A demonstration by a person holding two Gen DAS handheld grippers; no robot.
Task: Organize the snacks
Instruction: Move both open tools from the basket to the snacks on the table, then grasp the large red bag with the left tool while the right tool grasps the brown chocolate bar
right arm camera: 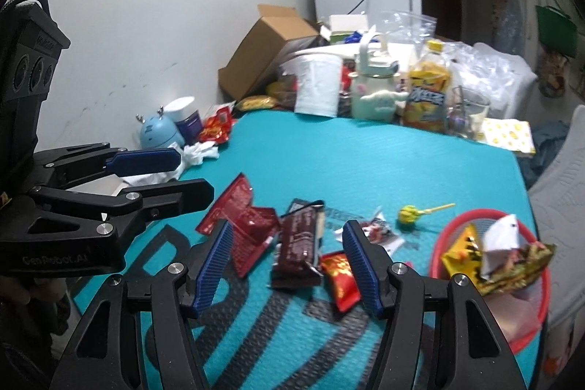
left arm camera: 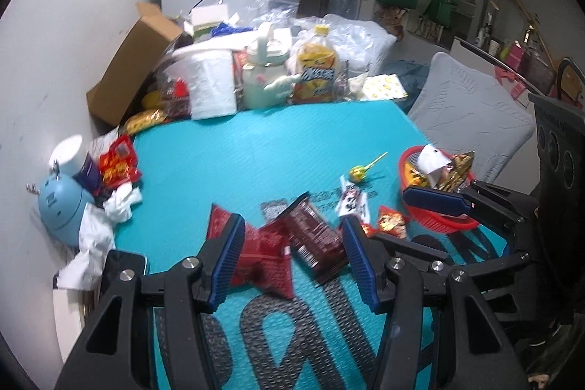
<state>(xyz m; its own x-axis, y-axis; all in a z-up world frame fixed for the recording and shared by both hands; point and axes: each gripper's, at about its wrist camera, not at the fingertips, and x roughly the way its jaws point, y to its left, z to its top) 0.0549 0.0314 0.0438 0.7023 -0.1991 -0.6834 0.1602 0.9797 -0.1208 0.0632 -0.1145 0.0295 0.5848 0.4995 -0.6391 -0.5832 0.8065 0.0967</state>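
Observation:
Loose snacks lie on the teal mat (left arm camera: 256,156): a red packet (left arm camera: 261,251) (right arm camera: 245,225), a dark brown bar packet (left arm camera: 314,240) (right arm camera: 298,243), a small red-orange packet (left arm camera: 391,220) (right arm camera: 342,275), a white candy wrapper (left arm camera: 353,200) (right arm camera: 380,231) and a yellow lollipop (left arm camera: 360,172) (right arm camera: 411,214). A red basket (left arm camera: 438,222) (right arm camera: 442,243) holds several snack packets. My left gripper (left arm camera: 292,258) is open and empty over the red and brown packets. My right gripper (right arm camera: 289,262) is open and empty over the brown bar.
Clutter lines the mat's far edge: cardboard box (right arm camera: 267,46), paper roll (right arm camera: 318,83), green jug (right arm camera: 376,90), orange juice bottle (right arm camera: 427,94), glass (right arm camera: 470,112). A blue round gadget (right arm camera: 159,130), red candy bag (left arm camera: 119,165) and tissues (left arm camera: 122,203) sit left. A grey chair (left arm camera: 471,112) stands right.

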